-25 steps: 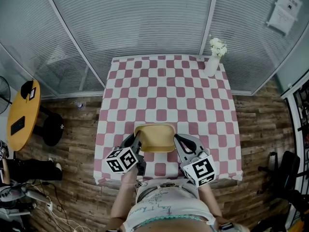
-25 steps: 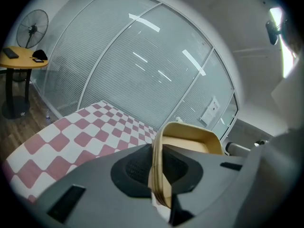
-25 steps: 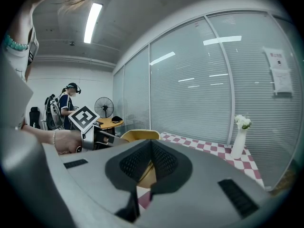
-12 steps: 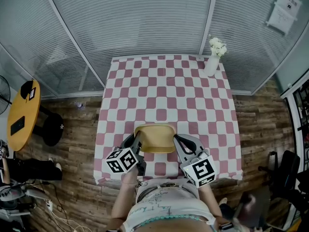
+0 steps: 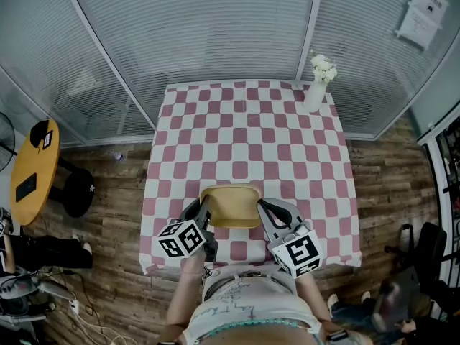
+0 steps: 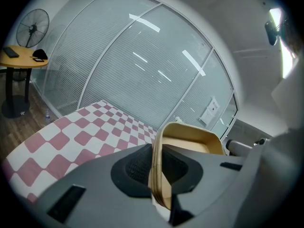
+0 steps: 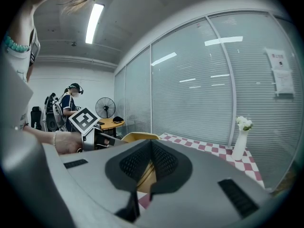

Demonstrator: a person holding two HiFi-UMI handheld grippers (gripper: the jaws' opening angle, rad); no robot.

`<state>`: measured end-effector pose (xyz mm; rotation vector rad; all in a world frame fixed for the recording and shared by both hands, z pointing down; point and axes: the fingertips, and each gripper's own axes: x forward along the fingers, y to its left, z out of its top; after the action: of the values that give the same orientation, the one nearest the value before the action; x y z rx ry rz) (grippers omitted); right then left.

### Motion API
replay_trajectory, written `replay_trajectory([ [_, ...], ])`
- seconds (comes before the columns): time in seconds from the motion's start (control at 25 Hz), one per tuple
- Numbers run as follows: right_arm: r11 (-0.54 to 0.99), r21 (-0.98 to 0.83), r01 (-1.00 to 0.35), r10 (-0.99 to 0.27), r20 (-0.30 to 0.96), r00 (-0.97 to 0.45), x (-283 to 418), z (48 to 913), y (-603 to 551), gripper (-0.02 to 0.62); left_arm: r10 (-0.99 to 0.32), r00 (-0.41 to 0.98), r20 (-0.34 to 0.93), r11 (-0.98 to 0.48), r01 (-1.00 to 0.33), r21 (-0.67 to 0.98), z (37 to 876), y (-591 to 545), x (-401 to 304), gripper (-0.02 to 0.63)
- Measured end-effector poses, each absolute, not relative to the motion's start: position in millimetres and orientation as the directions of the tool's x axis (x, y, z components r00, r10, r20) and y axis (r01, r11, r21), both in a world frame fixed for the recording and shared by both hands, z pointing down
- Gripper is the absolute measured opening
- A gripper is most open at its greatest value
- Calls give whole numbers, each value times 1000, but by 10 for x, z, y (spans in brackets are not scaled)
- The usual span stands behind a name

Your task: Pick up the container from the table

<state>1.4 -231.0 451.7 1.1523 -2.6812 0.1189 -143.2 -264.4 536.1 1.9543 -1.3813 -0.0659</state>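
Head view: tan container (image 5: 230,205) is by the table's (image 5: 244,121) near edge, in the middle, w/ left gripper (image 5: 204,210) on its left side & right gripper (image 5: 263,210) on its right. Left gripper view: jaws pinch the left rim. Right gripper view: jaws pinch the right rim. Next, I think: both go straight up together.

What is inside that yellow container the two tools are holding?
The yellow container looks empty: only its bare floor shows from above. The left tool and right tool cover its near corners, so those are unseen.
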Motion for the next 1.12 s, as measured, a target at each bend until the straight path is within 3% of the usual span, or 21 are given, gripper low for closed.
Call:
replay_trajectory([
  [1.12,674,23,-739,-724,219,-654,49,4414,-2325,-8,-830,432,352,-166,-795,584,5351,-2626,-1404,40],
])
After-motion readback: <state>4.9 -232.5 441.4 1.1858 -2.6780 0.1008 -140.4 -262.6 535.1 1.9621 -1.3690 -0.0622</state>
